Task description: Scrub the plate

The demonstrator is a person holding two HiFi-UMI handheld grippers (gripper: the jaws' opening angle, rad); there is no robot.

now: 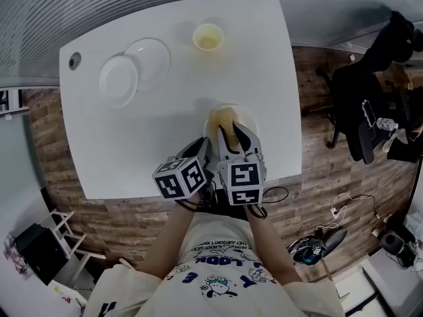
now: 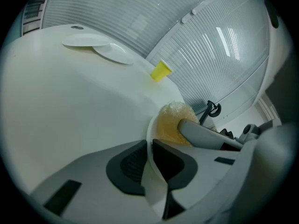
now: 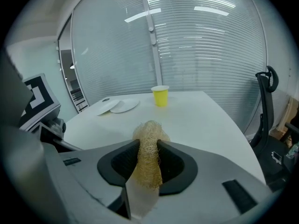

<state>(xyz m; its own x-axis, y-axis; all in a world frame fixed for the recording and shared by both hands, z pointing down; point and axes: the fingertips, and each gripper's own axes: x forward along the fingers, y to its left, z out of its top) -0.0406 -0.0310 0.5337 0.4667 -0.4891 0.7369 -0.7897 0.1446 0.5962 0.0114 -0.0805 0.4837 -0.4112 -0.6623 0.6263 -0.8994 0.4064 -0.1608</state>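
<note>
While left tool (image 2: 149,158) clamps plate (image 2: 150,127), right tool (image 3: 148,148) grips loofah (image 3: 149,129); shirt (image 1: 218,269) maybe reads LOOK.

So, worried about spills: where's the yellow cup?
In the head view, the yellow cup stands near the far edge of the table, right of the two overlapping plates.

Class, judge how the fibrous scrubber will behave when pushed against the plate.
Probably soft: the scrubber narrows where the right gripper pinches it. Likely light, being loose open fibres. It should squash against the plate, not skid.
</note>
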